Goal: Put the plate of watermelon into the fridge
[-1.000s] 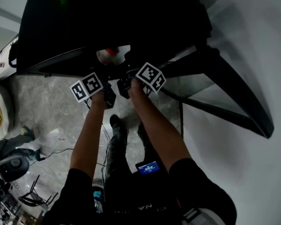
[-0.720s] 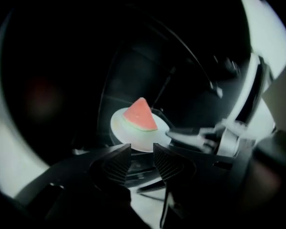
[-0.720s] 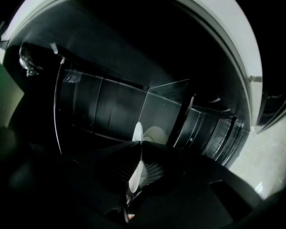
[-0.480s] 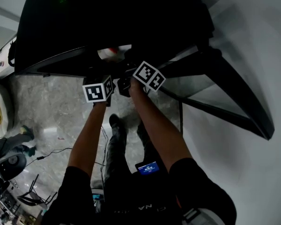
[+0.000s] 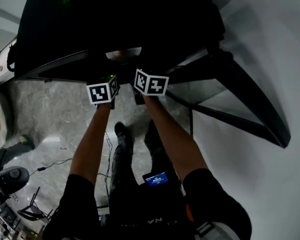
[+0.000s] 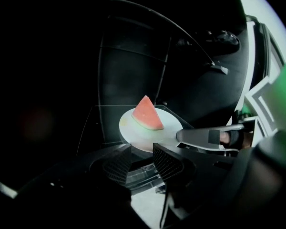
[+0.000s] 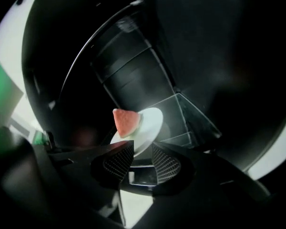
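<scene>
A white plate (image 6: 133, 133) with a red watermelon wedge (image 6: 148, 114) lies flat on a glass shelf (image 6: 93, 128) inside the dark fridge. My left gripper (image 6: 142, 159) is open just short of the plate's near rim, with nothing between its fingers. In the left gripper view one finger (image 6: 200, 136) of the right gripper lies at the plate's right rim. My right gripper (image 7: 143, 159) is open, and the plate (image 7: 151, 122) with the wedge (image 7: 125, 121) sits just past its tips. From the head view the plate (image 5: 125, 53) shows above the two marker cubes (image 5: 102, 92) (image 5: 150, 82).
The fridge door (image 5: 235, 104) stands open at the right, with its shelves along the inside. Dark fridge walls close in round the glass shelf (image 7: 183, 111). Below are a marble floor (image 5: 55, 119), a white bin (image 5: 0, 115) and cables at the left.
The plate has gone from hanging in the right gripper's jaws to lying on the glass shelf. The right gripper has opened off the rim and rolled. Both marker cubes have shifted slightly.
</scene>
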A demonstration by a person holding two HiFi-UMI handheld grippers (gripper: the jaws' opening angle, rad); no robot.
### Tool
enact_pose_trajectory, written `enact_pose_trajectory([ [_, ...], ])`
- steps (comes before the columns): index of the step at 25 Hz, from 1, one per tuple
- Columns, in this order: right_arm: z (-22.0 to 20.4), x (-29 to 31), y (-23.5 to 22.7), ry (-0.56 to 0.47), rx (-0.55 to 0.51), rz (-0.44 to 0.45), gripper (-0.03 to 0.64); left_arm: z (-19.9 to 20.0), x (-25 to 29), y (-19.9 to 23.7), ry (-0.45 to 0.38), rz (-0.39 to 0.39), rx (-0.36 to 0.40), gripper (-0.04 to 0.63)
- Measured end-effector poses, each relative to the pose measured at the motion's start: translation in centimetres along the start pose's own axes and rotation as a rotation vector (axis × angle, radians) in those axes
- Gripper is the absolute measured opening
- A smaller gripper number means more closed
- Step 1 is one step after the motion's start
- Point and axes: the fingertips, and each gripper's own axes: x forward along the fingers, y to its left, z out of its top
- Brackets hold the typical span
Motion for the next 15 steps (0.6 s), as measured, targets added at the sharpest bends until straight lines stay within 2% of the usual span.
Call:
enact_pose_trajectory([
  [5,0.24,-0.14,-0.26,0.035,-0.247,-0.081,0.129,0.06,0.1,-0.2,-0.01,0.004,-0.005,0.146],
  [7,-0.1,-0.12,0.15,0.048,-0.325,-0.075,0.129,0.26,0.08,-0.04,-0.014,0.012,0.004,0.146],
  [15,-0.13,0.18,0.13,0.049,-0.295,-0.058,0.129,0.84,0.58,-0.38,-0.026,0.001,0.038,0.146],
])
